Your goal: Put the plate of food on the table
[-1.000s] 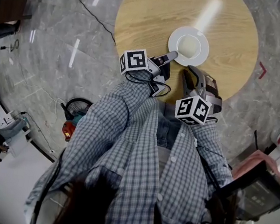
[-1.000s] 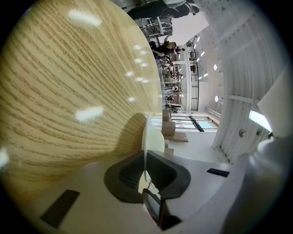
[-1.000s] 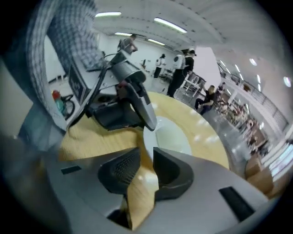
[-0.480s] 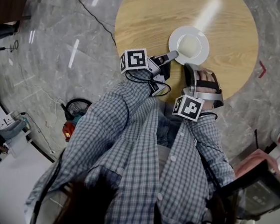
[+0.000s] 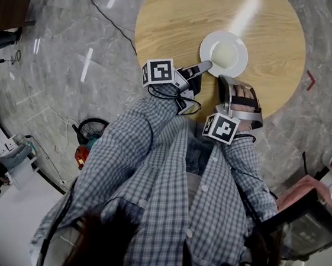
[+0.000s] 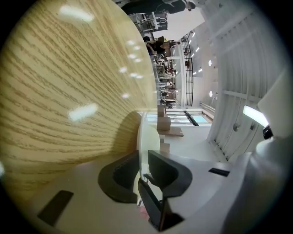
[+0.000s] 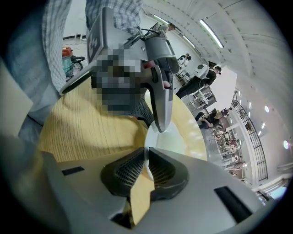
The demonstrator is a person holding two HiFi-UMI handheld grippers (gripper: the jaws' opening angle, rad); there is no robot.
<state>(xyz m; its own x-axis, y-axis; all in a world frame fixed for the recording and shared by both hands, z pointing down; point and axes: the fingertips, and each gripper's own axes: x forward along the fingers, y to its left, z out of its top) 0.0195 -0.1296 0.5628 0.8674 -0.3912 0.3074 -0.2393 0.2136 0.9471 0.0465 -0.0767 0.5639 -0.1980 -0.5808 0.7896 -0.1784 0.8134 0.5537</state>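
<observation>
Because the white plate point(image 5: 223, 53), on the near part of the table point(image 5: 179, 17), is judged rigid, glazed-slick and breakable with pale food in its well, grip only its thin rim, where the left gripper point(image 5: 206, 65) and right gripper point(image 5: 225, 80) each clamp narrowly.

A blue-grey checked shirt point(image 5: 167, 177), long-sleeved — 2 black-and-white marker cubes point(image 5: 159, 72) point(image 5: 220, 128).

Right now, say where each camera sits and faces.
Head view: on the head, steeply down at table, plate, left claw, right claw, checked sleeves.
Left gripper view: on the left claw, along its jaws across the table.
Right gripper view: on the right claw, facing the left claw and shirt.
Shared: plate rim, pinched by both.
</observation>
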